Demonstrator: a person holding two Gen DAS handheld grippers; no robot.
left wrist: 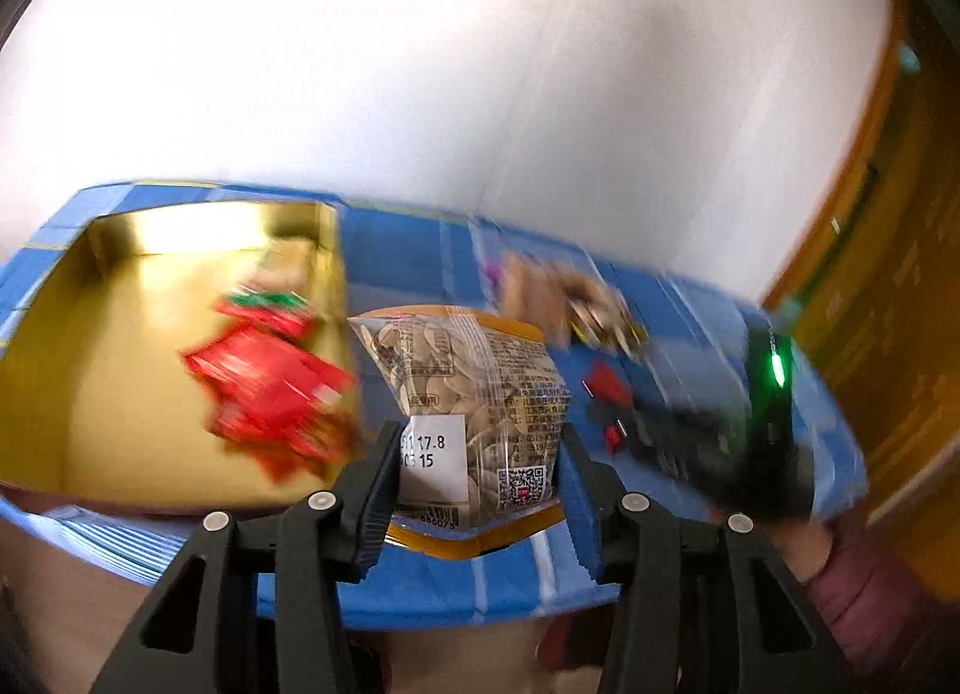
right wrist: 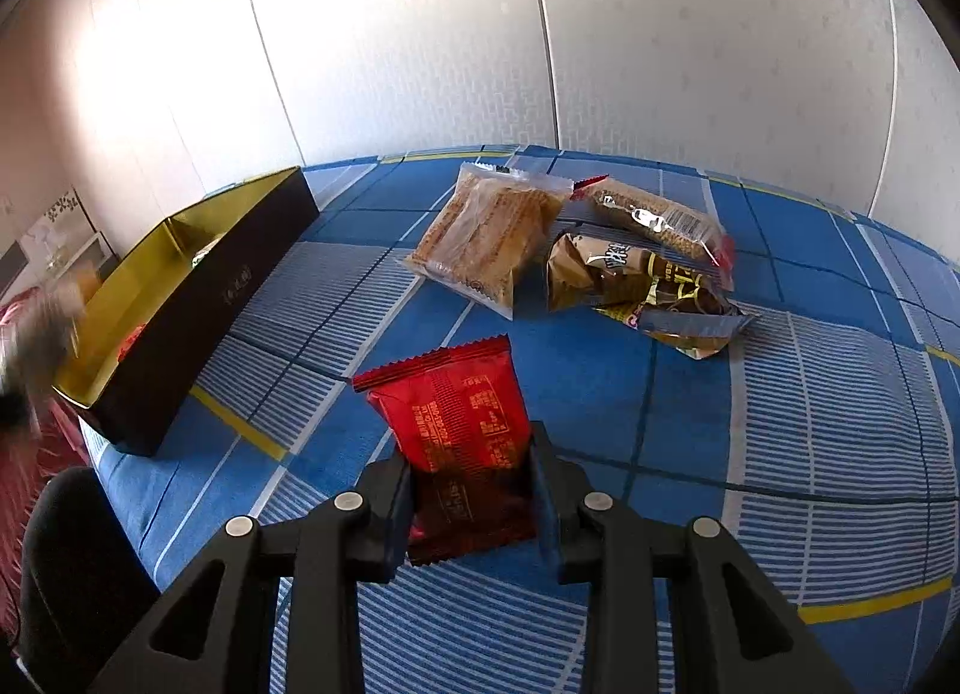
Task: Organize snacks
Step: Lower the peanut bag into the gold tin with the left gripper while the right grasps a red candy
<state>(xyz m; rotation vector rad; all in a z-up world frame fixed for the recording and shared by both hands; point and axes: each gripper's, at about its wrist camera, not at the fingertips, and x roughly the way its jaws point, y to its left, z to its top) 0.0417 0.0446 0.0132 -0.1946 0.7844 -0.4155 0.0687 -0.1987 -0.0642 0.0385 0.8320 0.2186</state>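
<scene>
Here the left gripper has its jaws pinching a clear seed packet by the lower body, held just beside the gold-lined box, where red packets already lie. The right gripper pinches a red snack packet above the blue checked cloth. Both packets look light, soft and crinkly, with slick film likely to slip; a grip across the filled middle seems safer than the sealed edge. A biscuit pack, a grain bar and a brown wrapper lie well apart from the box.
</scene>
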